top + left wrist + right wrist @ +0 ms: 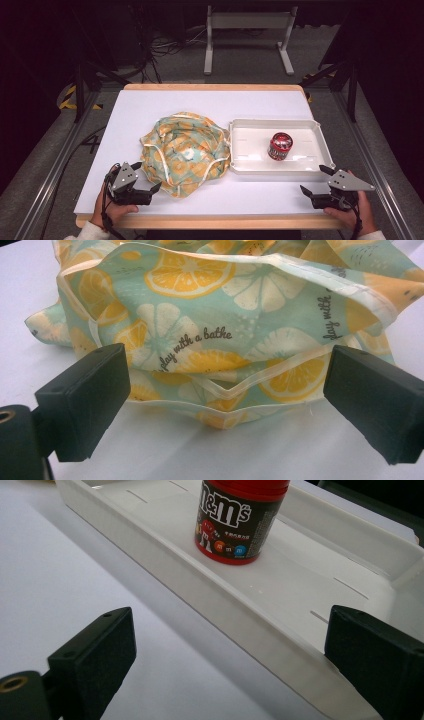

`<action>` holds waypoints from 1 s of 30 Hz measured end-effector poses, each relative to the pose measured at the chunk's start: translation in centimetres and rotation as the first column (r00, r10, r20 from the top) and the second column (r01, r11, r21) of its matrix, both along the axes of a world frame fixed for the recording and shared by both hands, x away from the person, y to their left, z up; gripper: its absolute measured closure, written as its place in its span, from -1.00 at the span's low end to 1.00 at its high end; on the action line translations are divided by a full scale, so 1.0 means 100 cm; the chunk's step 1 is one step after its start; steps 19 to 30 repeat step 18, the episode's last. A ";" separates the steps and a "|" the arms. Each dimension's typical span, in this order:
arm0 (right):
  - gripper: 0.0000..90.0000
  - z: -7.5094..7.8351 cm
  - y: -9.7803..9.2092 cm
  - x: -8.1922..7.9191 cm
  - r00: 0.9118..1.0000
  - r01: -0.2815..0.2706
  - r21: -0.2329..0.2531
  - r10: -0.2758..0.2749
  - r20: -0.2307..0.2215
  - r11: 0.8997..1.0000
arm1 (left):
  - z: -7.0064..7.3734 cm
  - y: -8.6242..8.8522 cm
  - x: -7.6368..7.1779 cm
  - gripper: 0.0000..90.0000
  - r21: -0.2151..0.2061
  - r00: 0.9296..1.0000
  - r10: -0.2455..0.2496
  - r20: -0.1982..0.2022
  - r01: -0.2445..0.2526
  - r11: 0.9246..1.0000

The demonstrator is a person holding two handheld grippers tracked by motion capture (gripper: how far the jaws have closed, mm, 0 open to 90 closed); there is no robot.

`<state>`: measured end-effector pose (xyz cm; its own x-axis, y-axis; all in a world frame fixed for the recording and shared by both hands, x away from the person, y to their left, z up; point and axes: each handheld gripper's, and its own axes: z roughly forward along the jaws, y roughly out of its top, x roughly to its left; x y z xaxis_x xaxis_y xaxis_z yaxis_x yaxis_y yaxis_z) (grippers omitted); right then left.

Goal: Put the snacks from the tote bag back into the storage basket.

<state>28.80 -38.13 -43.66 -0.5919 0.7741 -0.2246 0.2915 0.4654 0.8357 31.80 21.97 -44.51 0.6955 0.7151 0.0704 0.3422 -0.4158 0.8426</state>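
A crumpled cloth bag (185, 150) with a lemon-slice print and cream trim lies in the middle of the white table (150, 107). To its right stands a white tray (240, 167) with a red and black candy jar (280, 146) upright inside. My left gripper (146, 176) is open at the bag's near-left edge; the bag (220, 325) lies just beyond its jaws. My right gripper (318, 180) is open near the tray's front right corner, its jaws spanning the tray's front wall (210, 592), with the jar (235, 520) farther off.
The table's wooden edge (210, 221) runs along the front, just under both hands. Beyond the table's far edge stands a white metal frame (247, 35) on a grey floor with cables. Bare table surface lies behind the bag and tray.
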 end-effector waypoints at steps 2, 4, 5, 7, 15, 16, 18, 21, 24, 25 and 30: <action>-0.85 0.000 0.000 0.000 1.000 -0.001 0.002 0.001 0.003 1.000 | 0.000 0.000 0.001 -0.88 -0.005 1.000 0.001 0.000 -0.001 1.000; -0.85 0.001 0.000 0.000 1.000 -0.002 0.003 0.002 0.004 1.000 | 0.000 -0.001 0.001 -0.88 -0.005 1.000 0.001 -0.002 -0.001 1.000; -0.85 0.001 0.000 0.000 1.000 -0.002 0.003 0.002 0.004 1.000 | 0.000 -0.001 0.001 -0.88 -0.005 1.000 0.001 -0.002 -0.001 1.000; -0.85 0.001 0.000 -0.001 1.000 0.000 -0.007 0.000 0.008 1.000 | 0.000 -0.001 0.002 -0.88 -0.003 1.000 0.004 -0.002 -0.004 1.000; -0.88 0.003 -0.001 -0.002 1.000 0.004 0.010 -0.005 0.001 1.000 | 0.001 -0.002 0.005 -0.88 -0.006 1.000 -0.001 -0.003 0.001 1.000; -0.90 0.004 -0.002 -0.002 1.000 0.005 0.023 -0.005 -0.008 1.000 | 0.001 -0.003 0.004 -0.88 -0.006 1.000 0.002 -0.005 -0.003 1.000; -0.90 0.006 -0.003 -0.002 1.000 -0.002 0.038 0.003 -0.014 0.999 | 0.001 -0.002 0.005 -0.88 -0.007 1.000 0.003 -0.003 -0.003 1.000; -0.90 0.006 -0.003 -0.002 1.000 -0.002 0.038 0.003 -0.014 0.999 | 0.001 -0.002 0.005 -0.88 -0.007 1.000 0.003 -0.003 -0.003 1.000; -0.90 0.006 -0.003 -0.002 1.000 -0.002 0.038 0.003 -0.014 0.999 | 0.001 -0.002 0.005 -0.88 -0.007 1.000 0.003 -0.003 -0.003 1.000; -0.90 0.006 -0.003 -0.002 1.000 -0.002 0.038 0.003 -0.014 0.999 | 0.001 -0.002 0.005 -0.88 -0.007 1.000 0.003 -0.003 -0.003 1.000; -0.90 0.006 -0.003 -0.002 1.000 -0.002 0.038 0.003 -0.014 0.999 | 0.001 -0.002 0.005 -0.88 -0.007 1.000 0.003 -0.003 -0.003 1.000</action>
